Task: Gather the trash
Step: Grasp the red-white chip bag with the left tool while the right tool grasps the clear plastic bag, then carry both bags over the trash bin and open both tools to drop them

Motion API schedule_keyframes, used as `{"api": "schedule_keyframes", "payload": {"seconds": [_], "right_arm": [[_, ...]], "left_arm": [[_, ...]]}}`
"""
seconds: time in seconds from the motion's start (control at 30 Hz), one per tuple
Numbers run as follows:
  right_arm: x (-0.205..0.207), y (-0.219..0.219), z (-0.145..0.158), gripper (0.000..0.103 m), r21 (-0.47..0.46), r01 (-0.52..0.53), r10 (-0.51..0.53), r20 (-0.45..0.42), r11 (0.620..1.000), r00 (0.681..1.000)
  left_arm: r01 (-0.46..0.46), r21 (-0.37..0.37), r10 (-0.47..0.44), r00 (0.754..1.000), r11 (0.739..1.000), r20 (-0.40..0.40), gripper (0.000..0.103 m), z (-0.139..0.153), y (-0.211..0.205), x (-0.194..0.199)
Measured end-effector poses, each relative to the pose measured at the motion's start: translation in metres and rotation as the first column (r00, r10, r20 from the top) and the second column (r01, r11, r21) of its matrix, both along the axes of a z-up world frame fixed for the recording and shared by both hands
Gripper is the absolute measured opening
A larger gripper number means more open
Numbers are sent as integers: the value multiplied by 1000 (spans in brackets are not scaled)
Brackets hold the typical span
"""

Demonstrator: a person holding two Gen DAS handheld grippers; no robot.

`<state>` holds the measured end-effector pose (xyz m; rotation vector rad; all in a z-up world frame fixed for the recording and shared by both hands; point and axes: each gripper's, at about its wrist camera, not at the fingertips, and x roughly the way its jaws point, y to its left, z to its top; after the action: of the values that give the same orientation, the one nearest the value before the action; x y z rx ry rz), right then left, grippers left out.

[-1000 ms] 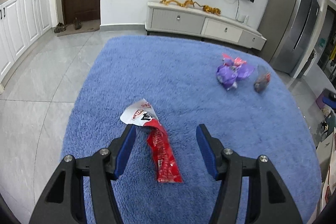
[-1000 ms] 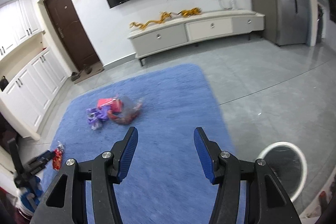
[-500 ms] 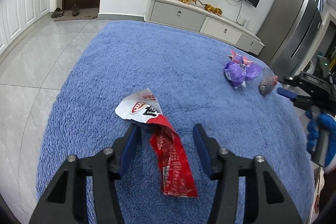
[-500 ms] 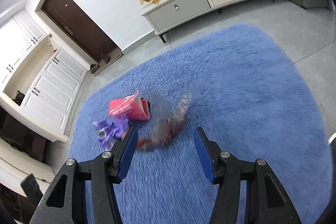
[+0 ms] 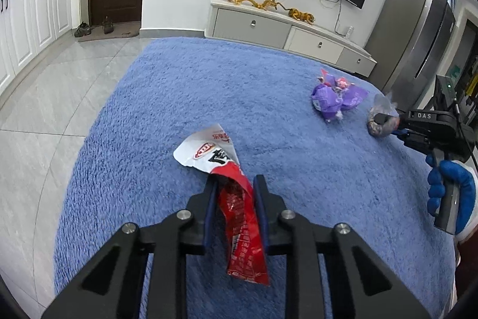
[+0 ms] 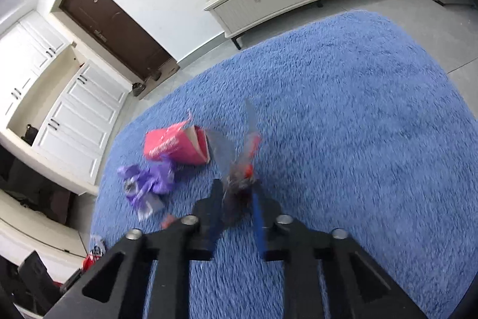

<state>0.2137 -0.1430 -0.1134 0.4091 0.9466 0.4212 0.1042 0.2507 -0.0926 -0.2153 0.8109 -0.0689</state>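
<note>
Rug (image 5: 185,97), blue and shaggy, carries the trash. The left tongs (image 5: 234,187) have just been closing and now pinch the red-and-white wrapper (image 5: 236,208) lying on it. Further right sits a purple wrapper (image 5: 331,100) beside a pink carton (image 6: 176,147); the right tongs (image 6: 237,193), likewise just closing, nip a clear crumpled bag (image 6: 239,178)

Trash pieces on blue rug (image 5: 269,97): four; one red-and-white wrapper (image 5: 236,199); one purple wrapper (image 5: 331,100); one pink carton (image 6: 176,147); one clear crumpled bag (image 6: 239,184); hand-held grippers: two, left (image 5: 234,187), right (image 6: 239,193); blue-gloved hand (image 5: 448,187): one.
</note>
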Motion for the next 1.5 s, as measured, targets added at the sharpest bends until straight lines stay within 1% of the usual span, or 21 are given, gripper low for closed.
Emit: {"api": "schedule_keyframes", "payload": {"seconds": [0.13, 0.27, 0.33, 0.37, 0.5, 0.67, 0.8, 0.93, 1.17, 1.33, 1.5], "right_arm": [[-26, -8, 8, 11, 15, -27, 26, 21, 1000, 999], [-57, -16, 21, 9, 29, -41, 39, 50, 999, 998], [-78, -27, 30, 9, 37, -48, 45, 75, 998, 996], [-84, -24, 33, 9, 37, -49, 46, 83, 998, 995], [-126, -47, 54, 9, 47, -49, 42, 138, 998, 990], [-167, -65, 74, 9, 21, -31, 27, 184, 999, 983], [-201, -94, 82, 9, -45, 6, 3, 212, 999, 977], [-221, -120, 82, 9, -80, 56, -37, 223, 995, 974], [-238, -172, 72, 9, -73, 153, -133, 225, 985, 965], [-246, -219, 60, 9, -62, 232, -213, 220, 971, 952], [-249, -268, 44, 9, -55, 313, -298, 189, 948, 936]], "left_arm": [[18, -6, -18, 1000, 1000, 6, 22, 7, -13, -11], [50, 6, -50, 998, 999, 37, 22, 22, -30, -23], [67, 7, -68, 996, 998, 57, 22, 30, -38, -30], [76, 10, -76, 995, 997, 68, 22, 34, -43, -34], [111, 26, -113, 988, 993, 104, 22, 53, -65, -48], [156, 72, -165, 977, 985, 136, 22, 73, -104, -64], [207, 128, -225, 962, 970, 152, 22, 84, -148, -78], [276, 162, -300, 942, 948, 152, 22, 88, -191, -87], [390, 205, -419, 899, 898, 124, 22, 84, -266, -90], [470, 244, -503, 859, 848, 96, 22, 80, -322, -87], [554, 272, -586, 809, 787, 46, 22, 69, -386, -70]]}}
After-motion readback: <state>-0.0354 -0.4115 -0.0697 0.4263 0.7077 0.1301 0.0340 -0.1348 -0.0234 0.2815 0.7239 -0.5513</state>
